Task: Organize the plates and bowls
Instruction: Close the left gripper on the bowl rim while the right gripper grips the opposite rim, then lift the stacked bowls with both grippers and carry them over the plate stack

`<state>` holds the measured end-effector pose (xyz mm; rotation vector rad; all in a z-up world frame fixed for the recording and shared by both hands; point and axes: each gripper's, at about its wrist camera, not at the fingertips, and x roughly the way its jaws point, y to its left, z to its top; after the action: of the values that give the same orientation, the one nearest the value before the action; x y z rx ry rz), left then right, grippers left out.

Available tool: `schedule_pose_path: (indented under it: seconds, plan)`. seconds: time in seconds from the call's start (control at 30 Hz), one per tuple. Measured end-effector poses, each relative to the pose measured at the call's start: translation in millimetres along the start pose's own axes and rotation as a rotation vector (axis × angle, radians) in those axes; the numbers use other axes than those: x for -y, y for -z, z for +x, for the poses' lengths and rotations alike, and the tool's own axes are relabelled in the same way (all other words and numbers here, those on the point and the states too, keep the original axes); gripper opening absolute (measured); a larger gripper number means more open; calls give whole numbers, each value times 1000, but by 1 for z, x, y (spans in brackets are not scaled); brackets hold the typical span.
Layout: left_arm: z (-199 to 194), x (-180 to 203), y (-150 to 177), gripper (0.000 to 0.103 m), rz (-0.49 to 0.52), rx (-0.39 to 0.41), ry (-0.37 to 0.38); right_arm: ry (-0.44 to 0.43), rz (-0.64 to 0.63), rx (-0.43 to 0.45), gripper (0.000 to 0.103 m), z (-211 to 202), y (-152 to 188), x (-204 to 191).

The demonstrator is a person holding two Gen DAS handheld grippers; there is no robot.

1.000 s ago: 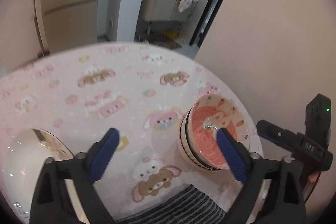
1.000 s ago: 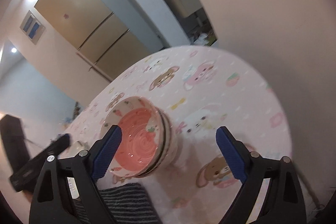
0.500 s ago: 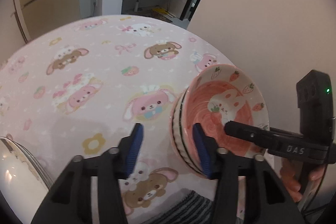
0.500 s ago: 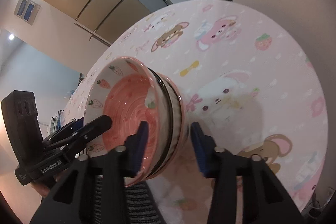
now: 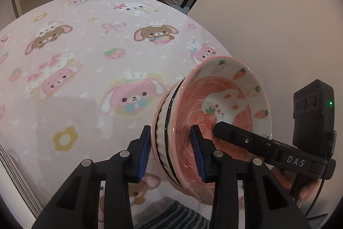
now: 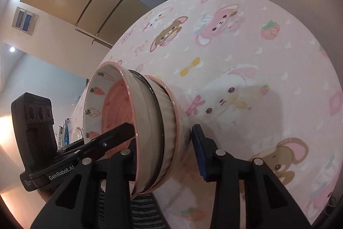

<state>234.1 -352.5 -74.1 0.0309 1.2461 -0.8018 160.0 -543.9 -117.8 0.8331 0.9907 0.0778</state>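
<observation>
Your left hand-held gripper [image 5: 170, 150] straddles the near-left wall of the stack of bowls [image 5: 216, 121]: one blue pad sits against the ribbed outside, the other inside the pink bowl on top. Its jaws are closing, and both pads look pressed on the wall.

Your right hand-held gripper [image 6: 164, 150] straddles the opposite side of the same stack [image 6: 150, 113]. Its right blue pad lies just beside the outer bowl's wall; its left finger reaches inside the top bowl, where the rim hides the pad. These jaws are closing too, with the stacked walls between them, and they seem to grip.

The stack sits near the right edge of the tabletop [image 5: 85, 53], close to you, over the pink cloth printed with rabbits and bears. In both views the bowls look tipped, but the fisheye lens leaves it unclear whether the base touches the cloth. The top bowl has a pink swirl, a white rabbit and strawberries inside; a dark rim shows between the nested bowls.

At the far left edge of the left view, the rim of a plate [image 5: 12, 175] lies on the tabletop, well apart from the stack. A striped cloth [image 5: 178, 218] shows at the near edge.
</observation>
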Motion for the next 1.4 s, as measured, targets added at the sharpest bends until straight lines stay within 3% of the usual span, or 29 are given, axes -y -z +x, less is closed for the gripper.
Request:
schedule_pose_path:
  seconds: [0.2, 0.33, 0.47, 0.83, 1.1, 1.4]
  plan:
    - [1, -2, 0, 40, -49, -5, 10, -84, 54, -39, 48, 15, -2, 9]
    - [0, 0, 3, 41, -61, 19, -19, -89, 72, -23, 48, 15, 0, 10]
    - [-4, 9, 6, 40, -5, 41, -81, -71, 65, -7, 47, 12, 4, 6]
    - [-17, 7, 12, 40, -33, 21, -79, -49, 31, -15, 47, 10, 12, -11]
    - [-53, 7, 11, 39, -43, 71, -75, -53, -19, 4, 47, -4, 10, -40]
    - [-117, -4, 23, 39, -50, 193, -43, -42, -119, 33, 47, -25, 12, -102]
